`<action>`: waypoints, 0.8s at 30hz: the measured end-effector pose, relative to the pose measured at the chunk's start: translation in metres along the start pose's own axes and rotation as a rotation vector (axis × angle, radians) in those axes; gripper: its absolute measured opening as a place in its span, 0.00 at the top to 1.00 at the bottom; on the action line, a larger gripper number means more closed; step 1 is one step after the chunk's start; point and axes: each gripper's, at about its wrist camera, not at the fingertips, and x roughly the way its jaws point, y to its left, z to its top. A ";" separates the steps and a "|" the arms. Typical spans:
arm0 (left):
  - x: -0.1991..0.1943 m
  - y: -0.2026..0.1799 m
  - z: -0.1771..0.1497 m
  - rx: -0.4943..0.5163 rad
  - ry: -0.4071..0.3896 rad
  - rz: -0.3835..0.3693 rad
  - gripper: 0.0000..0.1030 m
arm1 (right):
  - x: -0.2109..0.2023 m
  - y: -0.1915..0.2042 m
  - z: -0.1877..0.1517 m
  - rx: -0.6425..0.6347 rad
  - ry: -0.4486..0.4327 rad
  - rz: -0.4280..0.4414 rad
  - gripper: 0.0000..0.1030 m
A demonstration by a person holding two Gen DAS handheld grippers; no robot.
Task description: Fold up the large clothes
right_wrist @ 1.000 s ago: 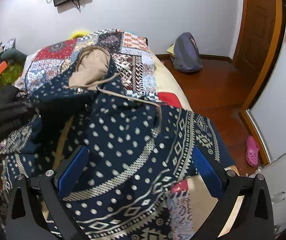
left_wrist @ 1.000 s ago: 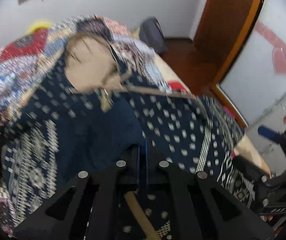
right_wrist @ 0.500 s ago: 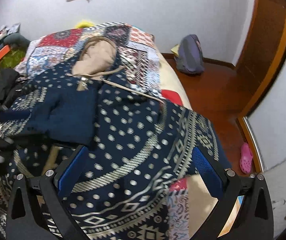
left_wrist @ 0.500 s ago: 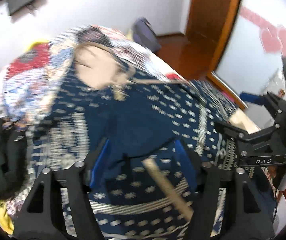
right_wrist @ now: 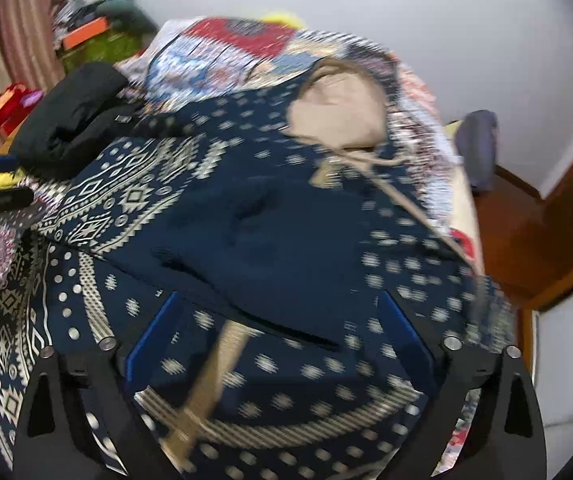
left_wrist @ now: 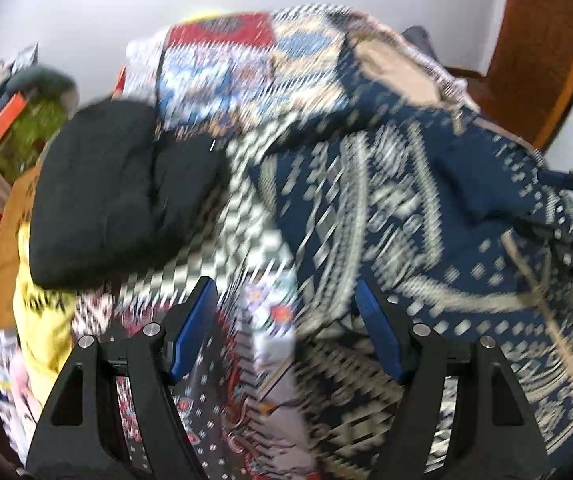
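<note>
The navy patterned garment [right_wrist: 286, 248] lies spread over the bed, filling the centre and lower part of the right wrist view, its beige hood lining [right_wrist: 338, 116] toward the upper right and a tan drawstring [right_wrist: 206, 384] trailing down between the fingers. In the left wrist view the same garment [left_wrist: 438, 216] now sits in the right half of the frame, where a second ago it filled the middle; the patchwork bedspread [left_wrist: 246, 64] and a folded black garment [left_wrist: 114, 188] at the left have come into view instead, and the whole picture is smeared by motion.

The left gripper [left_wrist: 286, 328], clenched on the navy cloth a second ago, has just been opening: its blue fingers [left_wrist: 190, 328] stand apart and released, with nothing pinched between them, only bedspread and garment edge below. The right gripper [right_wrist: 282, 344] has just been closing a little, yet its fingers [right_wrist: 150, 340] are still spread wide, over the garment's lower part without gripping it; earlier they hung over the hem nearer the bed's edge.
</note>
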 end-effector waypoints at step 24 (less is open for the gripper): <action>0.039 0.008 -0.021 -0.120 0.000 0.032 0.31 | -0.045 -0.032 0.037 0.177 -0.184 -0.067 0.91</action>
